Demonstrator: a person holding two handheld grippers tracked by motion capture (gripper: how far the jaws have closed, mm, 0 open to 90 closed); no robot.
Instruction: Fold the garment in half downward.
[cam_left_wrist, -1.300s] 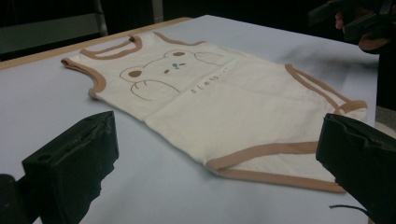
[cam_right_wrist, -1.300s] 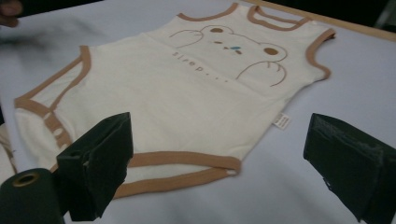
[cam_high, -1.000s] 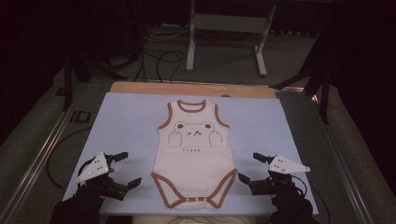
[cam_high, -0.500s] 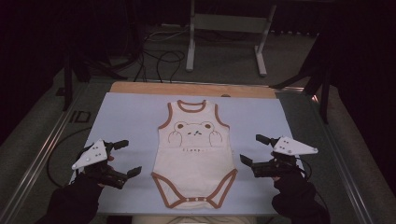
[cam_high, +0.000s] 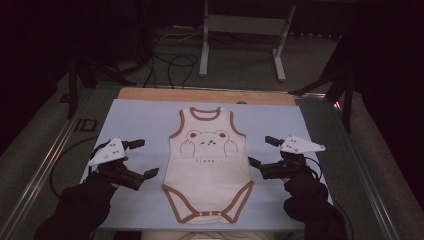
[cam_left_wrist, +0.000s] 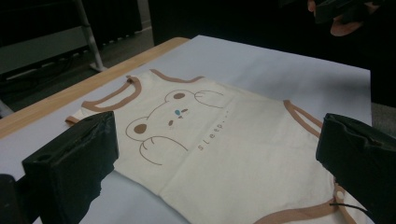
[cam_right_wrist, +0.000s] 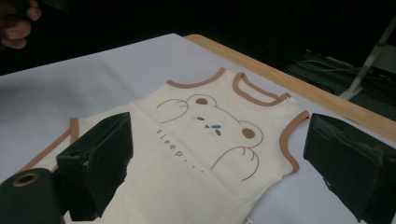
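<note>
A cream sleeveless baby bodysuit with brown trim and a bear print (cam_high: 210, 165) is lying flat in the middle of the pale blue covered bench (cam_high: 140, 120), neck far, snaps near. The left hand-held gripper (cam_high: 142, 159) is hovering wide open just beside its left edge, and the right hand-held gripper (cam_high: 261, 151) is waiting equally wide at its right edge, neither touching. The thin fabric is likely risking trouble: jaws closing unevenly could be pinching one layer only, dragging the garment askew or bunching it.
</note>
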